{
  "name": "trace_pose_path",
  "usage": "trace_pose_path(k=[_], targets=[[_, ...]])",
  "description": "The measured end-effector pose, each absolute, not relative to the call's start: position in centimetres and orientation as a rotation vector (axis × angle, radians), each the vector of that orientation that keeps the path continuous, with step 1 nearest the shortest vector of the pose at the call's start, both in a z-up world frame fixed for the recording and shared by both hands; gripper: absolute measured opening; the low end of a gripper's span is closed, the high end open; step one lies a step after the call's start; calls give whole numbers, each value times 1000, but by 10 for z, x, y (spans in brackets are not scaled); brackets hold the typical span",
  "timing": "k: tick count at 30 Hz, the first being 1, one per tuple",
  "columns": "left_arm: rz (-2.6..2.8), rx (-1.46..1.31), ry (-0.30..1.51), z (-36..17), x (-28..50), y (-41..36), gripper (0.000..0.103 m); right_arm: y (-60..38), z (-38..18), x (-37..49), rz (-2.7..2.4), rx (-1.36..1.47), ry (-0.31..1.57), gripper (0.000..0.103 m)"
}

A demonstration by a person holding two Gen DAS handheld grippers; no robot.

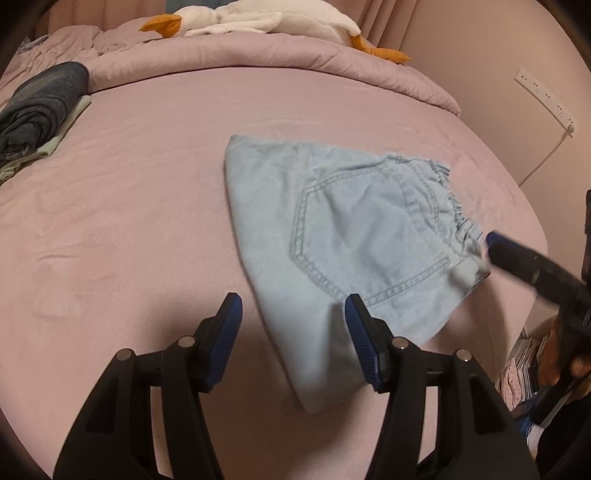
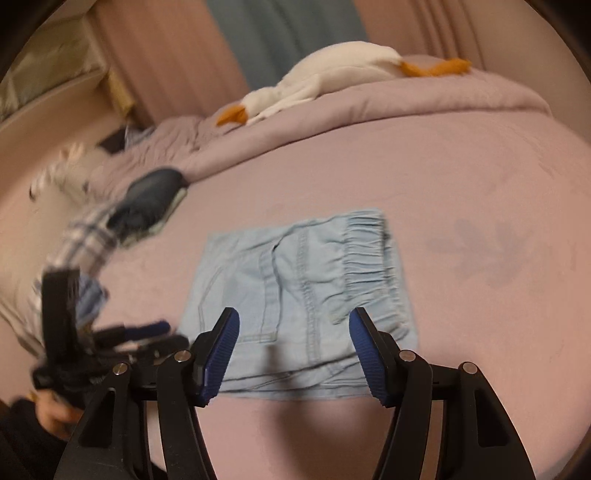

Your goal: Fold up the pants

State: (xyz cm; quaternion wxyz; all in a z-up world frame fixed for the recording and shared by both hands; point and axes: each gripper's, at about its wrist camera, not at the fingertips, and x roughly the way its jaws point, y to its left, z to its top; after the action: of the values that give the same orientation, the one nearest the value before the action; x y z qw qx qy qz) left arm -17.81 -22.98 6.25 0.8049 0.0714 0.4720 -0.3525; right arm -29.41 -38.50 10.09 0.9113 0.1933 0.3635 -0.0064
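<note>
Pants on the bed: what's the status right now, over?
Left gripper open, right gripper open, neither holding. Light denim pants folded compact, flat on pink bed. Nothing in the way.

Pink bed sheet (image 1: pixel 147 177) spread wide, a rumpled quilt (image 1: pixel 258 51) bunched along the far edge — plush goose (image 1: pixel 266 18) sprawled on top. Pink wall (image 1: pixel 480 55) to the right, with a white power strip (image 1: pixel 546 96). Pink curtains (image 2: pixel 166 55) behind — dim, warm light.
</note>
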Motion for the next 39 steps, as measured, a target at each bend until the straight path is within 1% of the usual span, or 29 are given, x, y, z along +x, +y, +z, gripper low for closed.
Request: trace_pose_path(k=[2, 7, 11, 15, 18, 21, 22, 25, 29, 32, 36, 37, 38, 39], targets=[[-768, 165, 1001, 63, -179, -235, 57, -376, 98, -291, 22, 364, 766, 64], [-770, 203, 1008, 57, -182, -245, 57, -360, 68, -279, -16, 241, 930, 64], [-773, 217, 979, 64, -173, -249, 57, -354, 75, -279, -33, 188, 940, 64], [-792, 194, 939, 74, -153, -258, 57, -347, 92, -282, 21, 199, 856, 64], [-834, 154, 963, 77, -136, -273, 55, -332, 95, -275, 57, 164, 823, 63], [-853, 171, 997, 72, -123, -293, 43, -317, 83, -261, 50, 124, 847, 54], [-851, 196, 1016, 67, -119, -302, 37, -315, 79, -258, 45, 114, 863, 51], [-828, 253, 1058, 52, -109, -323, 40, -308, 65, -254, 40, 54, 918, 51], [-817, 251, 1041, 52, -103, -332, 41, -313, 63, -250, 66, 68, 933, 51], [-830, 210, 1040, 58, -101, -327, 41, -322, 68, -253, 94, 108, 920, 51], [-830, 126, 1029, 69, -106, -295, 42, -346, 84, -263, 123, 247, 862, 51], [-829, 99, 1027, 71, -108, -286, 44, -355, 88, -266, 112, 282, 839, 53], [-824, 75, 1030, 72, -110, -277, 49, -362, 91, -268, 96, 308, 824, 55], [-816, 52, 1037, 72, -112, -265, 52, -373, 94, -269, 72, 341, 807, 55]])
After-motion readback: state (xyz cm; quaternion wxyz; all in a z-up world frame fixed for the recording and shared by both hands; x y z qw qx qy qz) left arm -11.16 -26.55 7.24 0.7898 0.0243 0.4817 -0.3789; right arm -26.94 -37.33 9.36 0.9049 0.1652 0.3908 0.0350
